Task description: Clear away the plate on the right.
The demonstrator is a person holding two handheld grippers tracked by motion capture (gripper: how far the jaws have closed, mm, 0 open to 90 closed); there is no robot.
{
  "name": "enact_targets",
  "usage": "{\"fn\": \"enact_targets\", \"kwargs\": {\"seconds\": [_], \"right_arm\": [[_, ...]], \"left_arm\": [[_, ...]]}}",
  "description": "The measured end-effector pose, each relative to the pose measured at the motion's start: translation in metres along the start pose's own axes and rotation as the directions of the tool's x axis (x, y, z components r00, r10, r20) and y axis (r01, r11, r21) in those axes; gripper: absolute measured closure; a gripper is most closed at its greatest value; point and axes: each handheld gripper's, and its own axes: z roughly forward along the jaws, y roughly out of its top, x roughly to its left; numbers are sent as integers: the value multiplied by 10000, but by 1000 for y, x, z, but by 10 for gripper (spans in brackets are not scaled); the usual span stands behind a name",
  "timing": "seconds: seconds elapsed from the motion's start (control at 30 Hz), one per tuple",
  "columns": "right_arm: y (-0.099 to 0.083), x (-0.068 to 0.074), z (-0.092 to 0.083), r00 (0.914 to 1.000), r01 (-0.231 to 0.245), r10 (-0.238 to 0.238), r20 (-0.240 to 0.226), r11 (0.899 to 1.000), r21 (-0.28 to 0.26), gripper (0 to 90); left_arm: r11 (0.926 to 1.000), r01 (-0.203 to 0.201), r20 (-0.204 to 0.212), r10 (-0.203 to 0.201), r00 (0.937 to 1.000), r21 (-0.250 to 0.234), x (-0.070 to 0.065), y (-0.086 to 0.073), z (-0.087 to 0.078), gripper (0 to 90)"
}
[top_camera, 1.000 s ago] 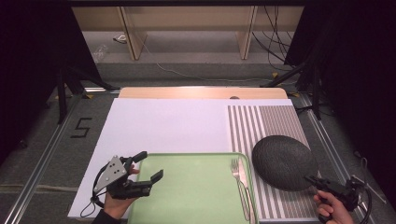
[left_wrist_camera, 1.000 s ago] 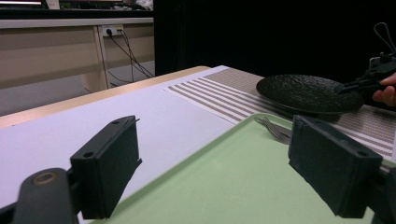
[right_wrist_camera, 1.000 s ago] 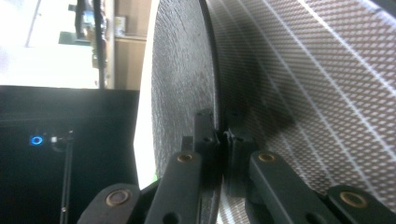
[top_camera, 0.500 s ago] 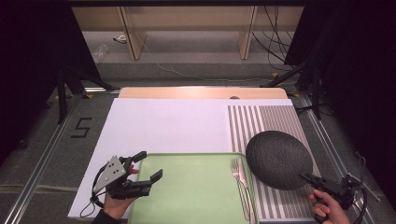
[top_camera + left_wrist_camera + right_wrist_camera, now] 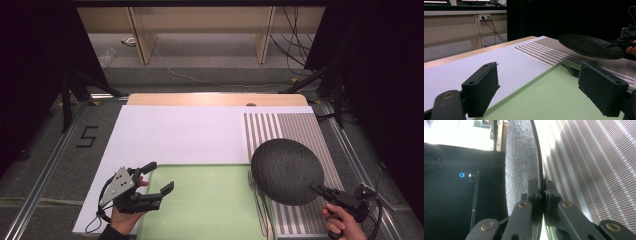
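A black, rough-textured round plate [image 5: 287, 170] hangs above the striped placemat [image 5: 290, 127], overlapping the green tray's right edge. My right gripper [image 5: 318, 189] is shut on the plate's near rim; in the right gripper view both jaws pinch the plate [image 5: 522, 160] edge-on at the gripper [image 5: 541, 187]. My left gripper [image 5: 161, 176] stands open over the green tray's [image 5: 210, 210] left edge with nothing between its pads [image 5: 482, 90]. In the left gripper view the plate [image 5: 589, 46] floats at the upper right. A fork [image 5: 258, 197] lies along the tray's right side, partly under the plate.
A white mat [image 5: 175, 132] covers the table's left and middle, with a strip of wooden tabletop [image 5: 215, 99] behind it. Dark stands and cables sit on the floor beyond the far edge.
My right gripper has lifted the black plate and carried it left and toward the tray, so it now looks larger. The left gripper has stayed put.
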Motion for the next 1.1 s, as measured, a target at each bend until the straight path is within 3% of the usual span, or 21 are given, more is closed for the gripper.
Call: {"fn": "enact_targets", "kwargs": {"seconds": [0.47, 0.77, 1.1], "right_arm": [[-20, 9, 24, 9995, 317, -323, 37, 9934, 1107, 861], [-39, 17, 46, 9982, 593, -564, -204, 9783, 1987, 861], [-51, 21, 62, 9963, 850, -844, -140, 9589, 2706, 860]], "left_arm": [[10000, 12, -6, -12, 10000, -19, 0, 0, 0, 159], [10000, 11, -10, -11, 10000, -38, 0, 0, -1, 159], [10000, 4, 0, -4, 10000, -20, 0, 0, 0, 159]]}}
